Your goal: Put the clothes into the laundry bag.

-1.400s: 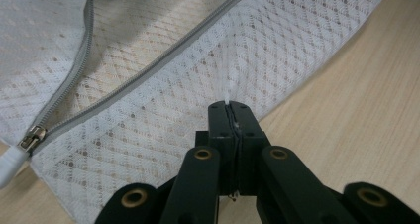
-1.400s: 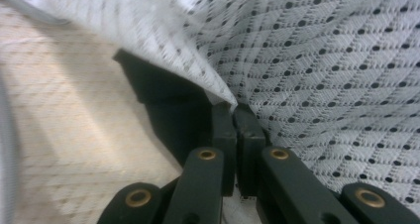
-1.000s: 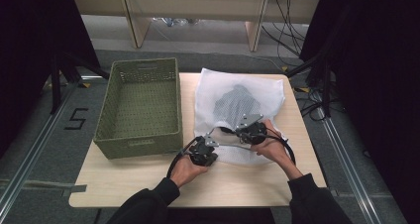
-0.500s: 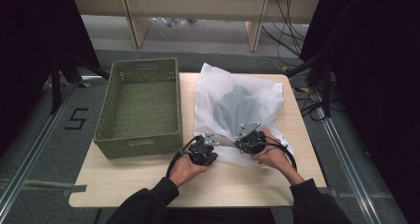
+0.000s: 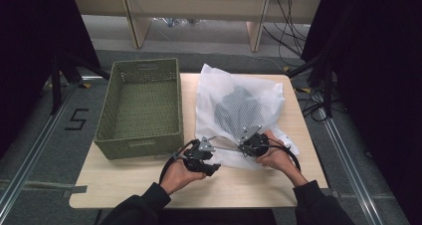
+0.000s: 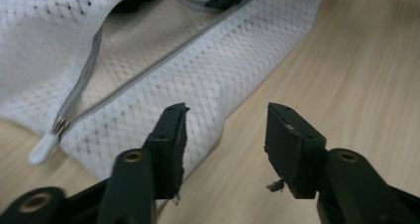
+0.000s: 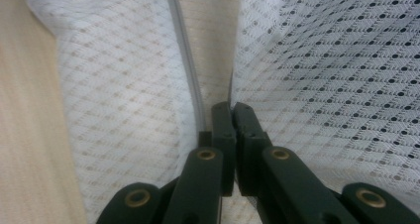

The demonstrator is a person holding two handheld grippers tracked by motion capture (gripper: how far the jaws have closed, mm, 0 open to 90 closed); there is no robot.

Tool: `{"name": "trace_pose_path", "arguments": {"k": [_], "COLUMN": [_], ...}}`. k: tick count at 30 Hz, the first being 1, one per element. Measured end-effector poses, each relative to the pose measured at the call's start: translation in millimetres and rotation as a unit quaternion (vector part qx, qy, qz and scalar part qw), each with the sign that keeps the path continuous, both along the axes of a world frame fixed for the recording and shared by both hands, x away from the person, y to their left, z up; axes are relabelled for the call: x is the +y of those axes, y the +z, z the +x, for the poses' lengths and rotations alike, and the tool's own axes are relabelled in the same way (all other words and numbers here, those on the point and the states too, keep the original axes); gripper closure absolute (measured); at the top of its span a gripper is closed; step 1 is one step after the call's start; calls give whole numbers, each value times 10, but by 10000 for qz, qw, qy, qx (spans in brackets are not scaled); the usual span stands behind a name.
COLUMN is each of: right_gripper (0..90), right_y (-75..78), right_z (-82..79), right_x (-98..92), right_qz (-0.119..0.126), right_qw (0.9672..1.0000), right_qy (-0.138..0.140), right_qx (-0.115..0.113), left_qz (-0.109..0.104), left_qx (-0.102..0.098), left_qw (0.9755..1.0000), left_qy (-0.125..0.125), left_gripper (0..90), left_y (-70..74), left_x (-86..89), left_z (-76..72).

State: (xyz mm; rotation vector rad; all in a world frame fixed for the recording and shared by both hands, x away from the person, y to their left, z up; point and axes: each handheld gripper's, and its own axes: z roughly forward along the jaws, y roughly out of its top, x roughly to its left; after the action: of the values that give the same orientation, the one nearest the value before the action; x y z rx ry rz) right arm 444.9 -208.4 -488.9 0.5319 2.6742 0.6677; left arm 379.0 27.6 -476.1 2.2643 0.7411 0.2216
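A white mesh bag (image 5: 239,93) with a dark garment (image 5: 239,110) inside lies on the wooden table (image 5: 149,185). Its grey zipper (image 6: 148,75) is open, and the white pull (image 6: 44,147) rests at the near corner. My left gripper (image 6: 225,130) hovers open just off that corner; its jaws have just been opening and hold nothing. In the high view the left gripper (image 5: 210,161) sits near the front edge. My right gripper (image 7: 230,107) is shut on the bag's mesh edge beside the zipper, and in the high view the right gripper (image 5: 247,144) sits at the bag's near edge.
An empty green woven basket (image 5: 139,108) stands on the left half of the table, close to the bag. Bare table (image 5: 239,190) lies in front of both hands. A cable loops from each gripper.
The left gripper's jaws have come apart and it has drawn slightly back from the bag's corner. The right gripper has kept its grip on the bag, which now lies flatter.
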Motion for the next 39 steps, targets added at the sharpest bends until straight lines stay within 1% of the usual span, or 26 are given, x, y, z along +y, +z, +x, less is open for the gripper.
{"name": "trace_pose_path", "arguments": {"k": [4, 5, 6, 7, 10, 11, 13, 14, 15, 16, 17, 19, 20, 23, 24, 25, 27, 29, 30, 31, 33, 34, 36, 37, 38, 39], "right_gripper": [767, 721, 707, 689, 653, 637, 613, 598, 573, 545, 520, 474, 457, 420, 415, 407, 387, 377, 374, 370, 362, 354, 342, 339, 338, 335], "right_y": [27, 56, 82, 72, 122, 120, 126, 143, 139, 150, 159, 193, 205, 234, 232, 242, 240, 253, 260, 270, 284, 294, 312, 315, 321, 325], "right_z": [8, -3, -33, -50, -61, -62, -81, -91, -94, -119, -130, -148, -153, -165, -170, -171, -184, -206, -218, -234, -257, -265, -313, -328, -367, -408], "right_x": [-23, -24, -12, -3, 19, 27, 33, 32, 37, 36, 35, 8, -7, -68, -89, -119, -159, -207, -221, -249, -282, -303, -346, -364, -387, -407], "right_qz": [126, 193, 336, 461, 580, 587, 632, 604, 644, 686, 747, 835, 916, 1082, 1188, 1221, 1324, 1348, 1372, 1433, 1541, 1587, 1592, 1613, 1668, 1679], "right_qw": [9998, 9997, 9992, 9984, 9971, 9964, 9964, 9969, 9961, 9962, 9955, 9951, 9942, 9915, 9898, 9895, 9876, 9863, 9858, 9843, 9821, 9817, 9803, 9800, 9785, 9779], "right_qy": [-100, -90, -226, -212, -249, -245, -248, -237, -176, -262, -310, -327, -381, -637, -715, -736, -823, -916, -943, -990, -1045, -1006, -1109, -1096, -1153, -1199], "right_qx": [-104, -125, -67, -260, -420, -560, -499, -437, -576, -476, -495, -420, -420, -352, -327, -248, -196, -268, -230, -289, -282, -305, -365, -390, -371, -340], "left_qz": [14, 24, 52, 18, 53, 14, 17, -56, 15, -37, -51, -110, -191, -305, -279, -275, -369, -474, -466, -461, -426, -396, -460, -437, -369, -401], "left_qx": [28, 16, 11, 2, -52, -68, -128, -82, -109, -95, -92, -124, -90, -185, -229, -264, -287, -252, -267, -346, -428, -438, -421, -405, -379, -345], "left_qw": [10000, 10000, 10000, 10000, 9999, 9998, 9998, 9998, 9999, 9997, 9998, 9997, 9996, 9988, 9987, 9983, 9972, 9966, 9963, 9955, 9946, 9943, 9927, 9927, 9942, 9940], "left_qy": [13, 39, 15, 47, 120, 181, 134, 153, 97, 205, 151, 198, 210, 336, 371, 452, 585, 620, 671, 752, 845, 883, 1033, 1053, 937, 957], "left_gripper": [436, 427, 419, 411, 383, 381, 377, 374, 368, 363, 358, 340, 310, 277, 262, 246, 213, 213, 212, 209, 197, 197, 197, 198, 197, 198], "left_y": [18, 27, 36, 39, 70, 74, 91, 90, 99, 94, 100, 115, 120, 163, 177, 186, 187, 181, 175, 169, 153, 143, 109, 98, 97, 92], "left_x": [107, 135, 160, 183, 251, 266, 287, 282, 294, 292, 300, 321, 338, 413, 448, 480, 549, 600, 638, 654, 711, 742, 759, 768, 787, 785], "left_z": [-114, -143, -158, -175, -199, -201, -205, -217, -218, -234, -238, -257, -263, -291, -298, -308, -335, -362, -376, -383, -394, -391, -406, -418, -428, -446]}}
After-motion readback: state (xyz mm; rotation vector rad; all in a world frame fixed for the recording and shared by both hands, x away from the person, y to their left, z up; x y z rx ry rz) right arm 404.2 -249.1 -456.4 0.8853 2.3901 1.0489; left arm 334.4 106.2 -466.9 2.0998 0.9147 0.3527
